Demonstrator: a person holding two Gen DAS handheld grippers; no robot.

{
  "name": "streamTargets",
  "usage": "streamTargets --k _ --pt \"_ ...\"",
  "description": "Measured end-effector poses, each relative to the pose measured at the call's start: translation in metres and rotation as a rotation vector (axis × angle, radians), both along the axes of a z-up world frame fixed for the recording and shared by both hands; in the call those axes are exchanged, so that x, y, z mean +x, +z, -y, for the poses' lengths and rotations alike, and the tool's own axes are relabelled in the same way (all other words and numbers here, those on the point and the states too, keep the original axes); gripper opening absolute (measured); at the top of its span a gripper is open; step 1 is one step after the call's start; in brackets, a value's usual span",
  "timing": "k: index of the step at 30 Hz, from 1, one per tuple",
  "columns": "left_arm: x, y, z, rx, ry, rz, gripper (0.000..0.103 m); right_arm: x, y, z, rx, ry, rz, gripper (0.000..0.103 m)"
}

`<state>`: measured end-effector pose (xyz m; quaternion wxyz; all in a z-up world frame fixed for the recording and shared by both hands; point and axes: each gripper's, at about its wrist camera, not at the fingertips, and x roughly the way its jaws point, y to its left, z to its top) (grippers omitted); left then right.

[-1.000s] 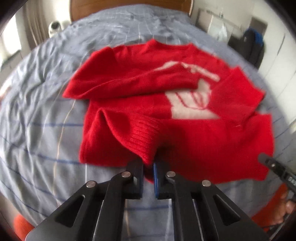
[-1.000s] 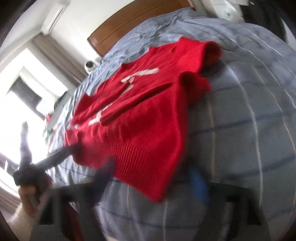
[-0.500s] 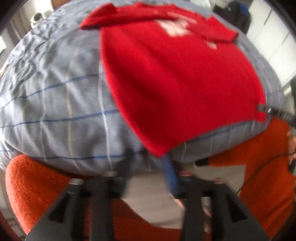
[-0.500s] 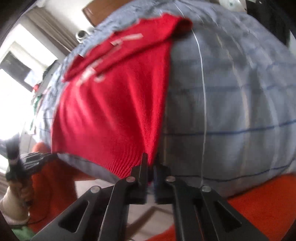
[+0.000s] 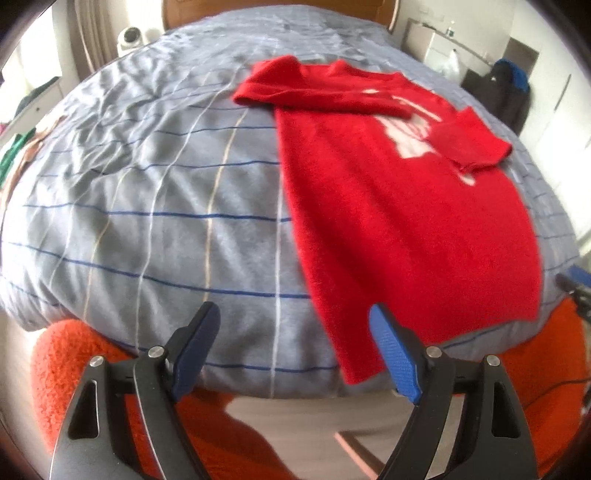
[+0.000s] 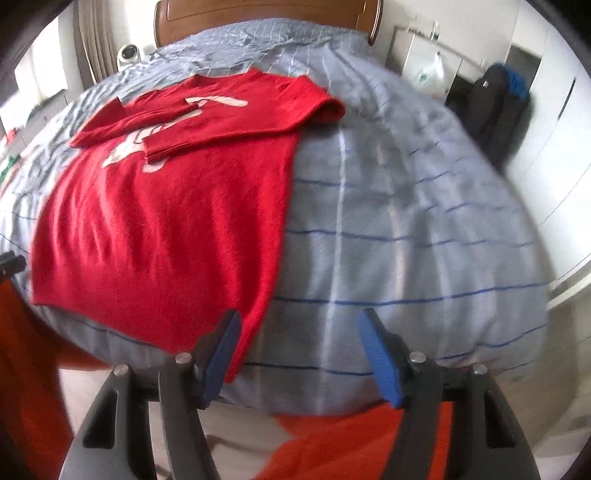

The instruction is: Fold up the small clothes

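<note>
Left tongs (image 5: 293, 332) wide apart, just been opening, pads gripping nothing; the near left hem corner of the red sweater (image 5: 406, 221) hangs over the bed edge just inside the right-hand blue pad (image 5: 395, 354), contact not clear; right tongs (image 6: 301, 341) parted too, just been opening, nothing clamped; the sweater's (image 6: 166, 229) near right hem corner drapes down beside the left-hand blue pad (image 6: 221, 350), not pinched; sweater lies front up and flat on the bed (image 5: 147, 221), hem toward the cameras at the foot edge, neck toward the wooden headboard (image 6: 258, 14); both sleeves folded in across the chest over a white print (image 6: 218, 100), cuffs overlapping the middle; bed cover is grey-blue with blue and pale check lines, wrinkled on the left side; orange fuzzy fabric (image 5: 74, 354) below the bed edge in both views; tip of the other tongs shows at far right in the left view (image 5: 574, 286); dark bag with blue top (image 6: 498, 99) by the far wall; white round device (image 5: 129, 35) near the headboard; both views somewhat blurred.
</note>
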<state>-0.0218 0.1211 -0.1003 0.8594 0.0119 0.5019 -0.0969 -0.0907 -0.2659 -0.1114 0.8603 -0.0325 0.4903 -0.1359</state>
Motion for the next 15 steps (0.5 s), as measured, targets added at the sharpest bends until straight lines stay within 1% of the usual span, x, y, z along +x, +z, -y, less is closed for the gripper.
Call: streamTargets --k 2,6,11,15 --pt "0.001 -0.004 0.001 0.017 0.006 0.013 0.085 0.003 0.004 -0.002 -0.027 -0.002 0.003 0.065" --pt "0.002 -0.005 -0.005 0.026 0.023 0.030 0.085 0.001 0.012 -0.007 -0.097 0.000 0.002 0.065" --pt "0.004 -0.006 -0.006 0.031 0.036 0.032 0.085 0.006 0.019 -0.020 -0.194 0.022 0.012 0.065" --pt "0.003 -0.005 -0.006 0.036 0.039 0.039 0.085 0.006 0.021 -0.026 -0.246 0.036 0.018 0.065"
